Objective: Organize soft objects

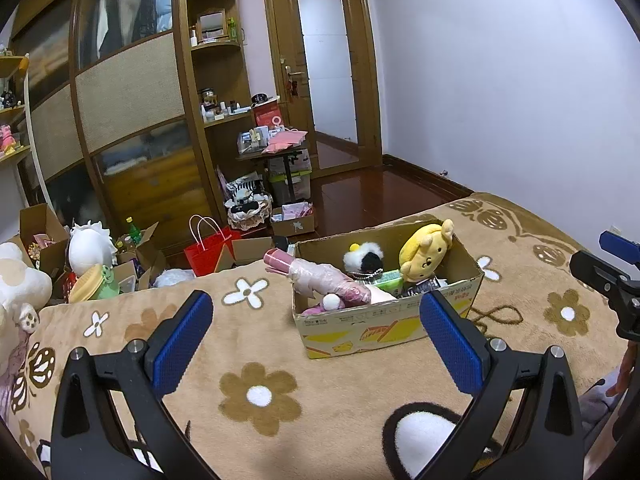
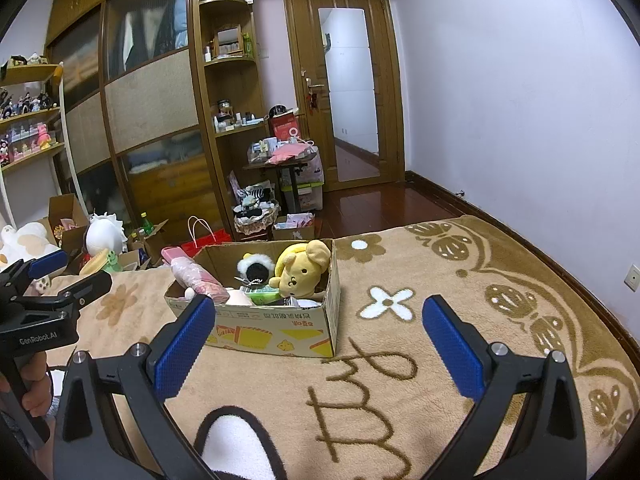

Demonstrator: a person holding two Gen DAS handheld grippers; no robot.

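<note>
**Me:** Plush toys sit packed in the cardboard box on the flowered blanket, at centre frame in my left wrist view and centre-left in my right wrist view. The yellow dog plush leans in the box's far right corner, a black-and-white fluffy ball beside it, and a pink wrapped bundle pokes out over the left end.

**Helper:** Are your grippers holding anything?

**Me:** No. My left gripper is spread wide with nothing between its blue pads, and my right gripper is just as wide and empty.

**Helper:** Which one is better placed?

**Me:** I judge the left. In its view the box lies straight ahead, framed between the fingers, slightly right of centre. From my right gripper the box sits ahead and to the left, near the left pad. The box's long axis runs roughly left to right across both frames, tilted a little.

**Helper:** And the bundle?

**Me:** Its long axis slants from upper left down into the box, so I would probably close across it rather than along it.
</note>
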